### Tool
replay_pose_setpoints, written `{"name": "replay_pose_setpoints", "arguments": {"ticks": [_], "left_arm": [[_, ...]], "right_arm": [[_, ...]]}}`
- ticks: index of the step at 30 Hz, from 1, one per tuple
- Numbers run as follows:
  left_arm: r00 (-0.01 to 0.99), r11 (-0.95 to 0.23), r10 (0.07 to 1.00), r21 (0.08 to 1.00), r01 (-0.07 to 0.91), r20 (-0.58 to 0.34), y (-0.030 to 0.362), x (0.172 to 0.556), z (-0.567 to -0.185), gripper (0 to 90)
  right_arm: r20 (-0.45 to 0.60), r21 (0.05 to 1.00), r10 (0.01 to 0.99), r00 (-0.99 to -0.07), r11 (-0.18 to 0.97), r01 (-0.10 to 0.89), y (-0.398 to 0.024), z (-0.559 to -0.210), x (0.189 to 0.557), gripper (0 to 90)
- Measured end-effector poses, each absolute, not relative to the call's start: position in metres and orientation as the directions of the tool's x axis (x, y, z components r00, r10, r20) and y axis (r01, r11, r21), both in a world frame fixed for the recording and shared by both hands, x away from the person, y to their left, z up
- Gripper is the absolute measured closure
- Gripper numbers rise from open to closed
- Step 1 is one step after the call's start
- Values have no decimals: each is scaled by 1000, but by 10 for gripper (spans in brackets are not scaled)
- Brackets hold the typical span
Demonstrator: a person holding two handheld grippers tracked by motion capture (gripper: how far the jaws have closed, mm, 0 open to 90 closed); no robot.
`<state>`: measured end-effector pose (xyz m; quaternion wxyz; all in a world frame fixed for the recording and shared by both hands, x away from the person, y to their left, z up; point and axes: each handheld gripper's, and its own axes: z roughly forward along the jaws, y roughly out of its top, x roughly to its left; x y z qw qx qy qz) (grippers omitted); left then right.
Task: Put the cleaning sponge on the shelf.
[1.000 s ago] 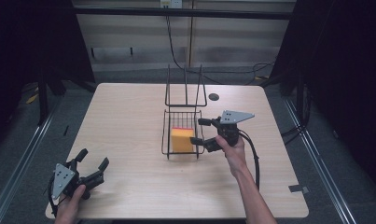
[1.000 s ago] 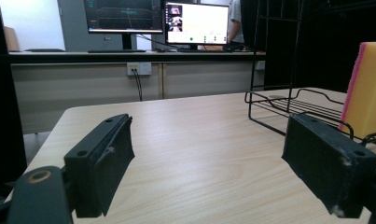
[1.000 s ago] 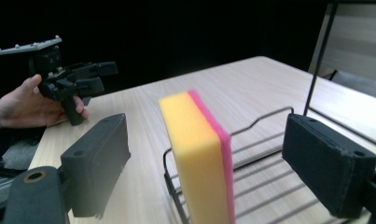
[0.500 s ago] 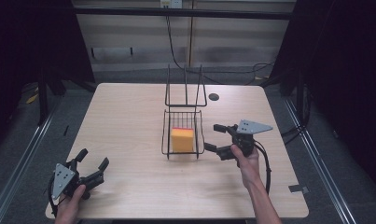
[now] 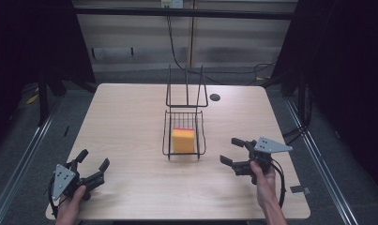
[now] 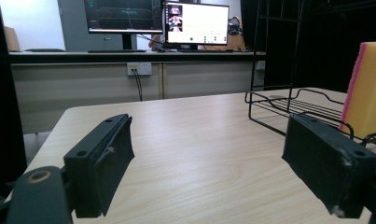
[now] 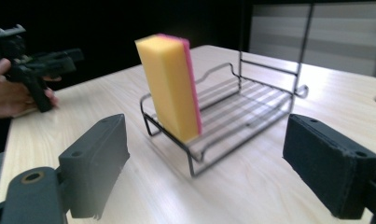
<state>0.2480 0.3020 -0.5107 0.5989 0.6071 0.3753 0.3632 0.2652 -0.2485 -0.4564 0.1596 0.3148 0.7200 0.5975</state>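
The yellow rectangular sponge with a pink scouring layer stood upright on one narrow edge inside the black wire basket, near the front of its barred floor and leaning toward the front rim. The basket sat close to the middle of the pale wood-grain tabletop, with its tall wire handle rising at the 12 o'clock end. From my right gripper view the sponge showed its yellow face toward me and its pink layer behind, and the basket stretched away past it.

My right gripper hung at about 4 o'clock from the basket, near it but not touching, its grey three-cornered plate on top. Its fingers were spread wide with nothing between them — the sponge and basket lay well beyond the tips.

My left gripper was down at about 8 o'clock, well apart from the basket, near the front left corner of the tabletop. Its fingers also stood wide apart and empty, pointing across bare wood — at the right edge of that view I could see the yellow sponge with its pink side showing, and the basket's wire rim.

A small dark round hole lay in the tabletop at about 1 o'clock from the basket. Two lit monitors stood on a counter beyond the far edge.
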Motion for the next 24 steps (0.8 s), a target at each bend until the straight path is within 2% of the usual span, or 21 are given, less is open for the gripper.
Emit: {"name": "replay_pose_setpoints", "arguments": {"ticks": [14, 24], "left_arm": [[454, 1, 891, 1000, 22, -11, 302, 248, -511, 157], [455, 0, 891, 1000, 21, -9, 302, 248, -511, 156]], "right_arm": [[87, 964, 808, -583, 79, 253, -271, -498, 222, 134], [116, 969, 833, -541, 25, 247, -279, -506, 221, 134]]}}
